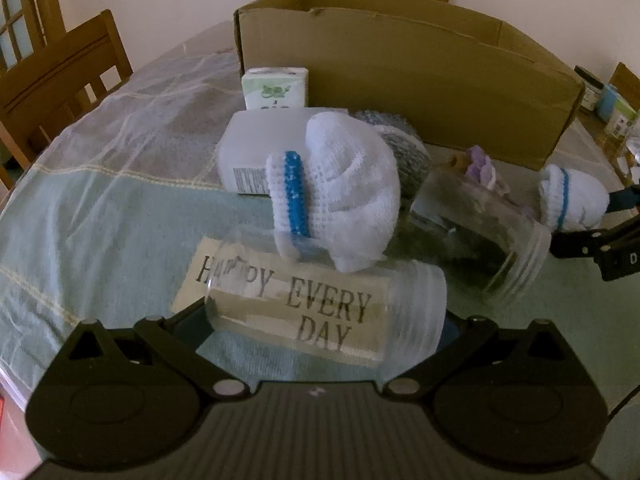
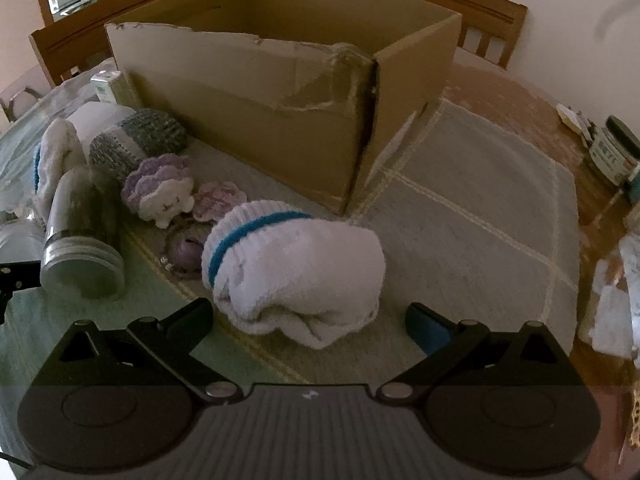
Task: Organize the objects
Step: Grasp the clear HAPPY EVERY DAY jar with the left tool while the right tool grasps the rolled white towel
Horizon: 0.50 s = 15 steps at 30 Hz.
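In the left wrist view my left gripper (image 1: pixel 324 320) is shut on a clear glass jar (image 1: pixel 320 304) labelled "HAPPY EVERY DAY", lying crosswise between its fingers. A rolled white sock with a blue band (image 1: pixel 336 196) rests just behind the jar. In the right wrist view my right gripper (image 2: pixel 312 320) is open around the near end of a second rolled white sock with a blue band (image 2: pixel 296 272) on the tablecloth; the same sock shows at the right of the left wrist view (image 1: pixel 572 196). An open cardboard box (image 2: pixel 256 120) stands behind, also seen in the left wrist view (image 1: pixel 400 80).
A second glass jar (image 2: pixel 80 232) lies left of the sock. Purple crochet pieces (image 2: pixel 164 192), a grey knitted roll (image 2: pixel 136 144), a white box (image 1: pixel 256 152) and a tissue pack (image 1: pixel 276 88) crowd the box front. Small jars (image 2: pixel 612 152) stand at right. Wooden chairs (image 1: pixel 60 80) surround the table.
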Each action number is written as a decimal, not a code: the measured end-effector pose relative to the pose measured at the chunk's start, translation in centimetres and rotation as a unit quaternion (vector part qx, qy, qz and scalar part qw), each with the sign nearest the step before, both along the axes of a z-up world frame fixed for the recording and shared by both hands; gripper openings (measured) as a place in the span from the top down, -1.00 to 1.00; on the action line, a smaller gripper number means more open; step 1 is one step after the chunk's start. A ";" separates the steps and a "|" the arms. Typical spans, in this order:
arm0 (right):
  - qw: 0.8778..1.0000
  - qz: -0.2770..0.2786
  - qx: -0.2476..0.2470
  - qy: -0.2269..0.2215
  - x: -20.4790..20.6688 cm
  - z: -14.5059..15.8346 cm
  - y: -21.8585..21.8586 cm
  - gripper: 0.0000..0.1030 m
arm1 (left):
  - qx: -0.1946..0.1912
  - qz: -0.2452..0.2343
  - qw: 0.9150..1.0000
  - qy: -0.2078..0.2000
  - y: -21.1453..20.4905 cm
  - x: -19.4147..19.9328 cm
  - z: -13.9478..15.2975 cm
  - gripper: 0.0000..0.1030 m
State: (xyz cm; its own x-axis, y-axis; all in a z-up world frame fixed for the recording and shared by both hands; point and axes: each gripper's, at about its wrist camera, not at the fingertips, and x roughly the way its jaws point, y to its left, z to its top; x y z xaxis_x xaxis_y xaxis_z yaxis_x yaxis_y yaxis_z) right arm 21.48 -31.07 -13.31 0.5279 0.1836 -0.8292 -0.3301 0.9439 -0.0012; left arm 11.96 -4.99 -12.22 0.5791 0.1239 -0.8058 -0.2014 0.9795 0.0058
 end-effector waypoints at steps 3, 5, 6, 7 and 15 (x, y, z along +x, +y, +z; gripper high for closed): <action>1.000 0.010 0.001 -0.001 0.6 0.0 0.1 -1.00 | 0.000 0.000 1.000 0.000 0.1 0.1 0.0 -1.00; 1.000 0.020 0.001 -0.001 1.0 0.0 0.3 -1.00 | 0.000 0.002 1.000 0.001 0.1 0.2 0.0 -1.00; 1.000 0.026 0.001 -0.001 1.2 0.0 0.3 -1.00 | 0.000 0.003 1.000 0.002 0.0 0.3 0.0 -1.00; 1.000 0.031 0.002 -0.003 1.4 0.0 0.3 -1.00 | -0.001 0.004 1.000 0.002 0.0 0.4 0.0 -1.00; 0.998 0.062 0.000 0.002 2.6 0.1 0.6 -1.00 | -0.001 0.009 1.000 0.009 0.1 1.0 0.1 -1.00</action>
State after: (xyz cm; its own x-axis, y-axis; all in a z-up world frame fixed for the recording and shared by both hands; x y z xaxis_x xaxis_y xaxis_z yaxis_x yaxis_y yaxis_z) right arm 24.08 -30.49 -13.19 0.4972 0.2467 -0.8318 -0.4440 0.8960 0.0004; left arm 12.92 -4.87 -12.10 0.5619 0.1331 -0.8164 -0.2197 0.9755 0.0078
